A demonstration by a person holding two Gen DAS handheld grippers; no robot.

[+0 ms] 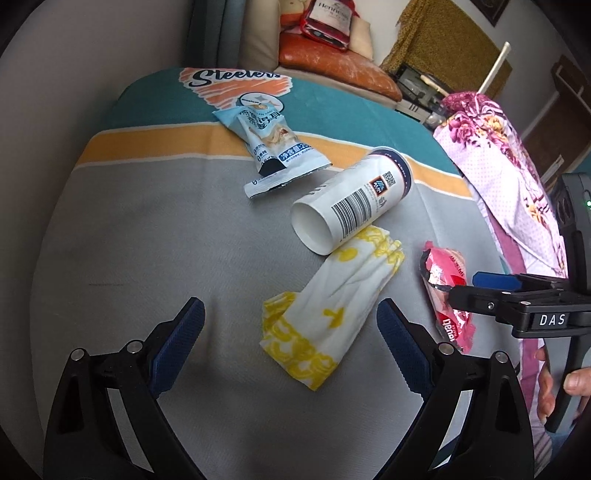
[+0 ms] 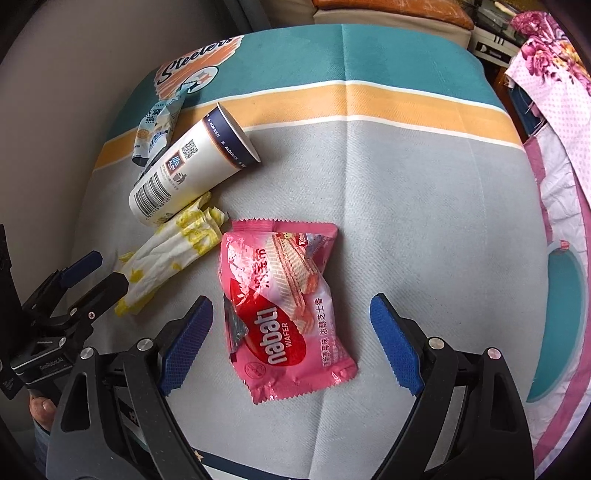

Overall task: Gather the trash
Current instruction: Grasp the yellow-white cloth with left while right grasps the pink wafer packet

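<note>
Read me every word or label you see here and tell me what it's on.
"nabati WAFER": pink foil wafer wrapper.
"ALDI": white paper cup; barcode digits too small.
"Steelers": teal striped cloth.
"DAS": right gripper.
"Hennessy", partly cut off: red bag.
Pale blue snack wrapper: Chinese print, unreadable.

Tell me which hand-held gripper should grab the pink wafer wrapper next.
Right. The right hand-held gripper is open with the pink wafer wrapper lying between its fingers. The left hand-held gripper sits over the yellow-printed napkin instead.
</note>
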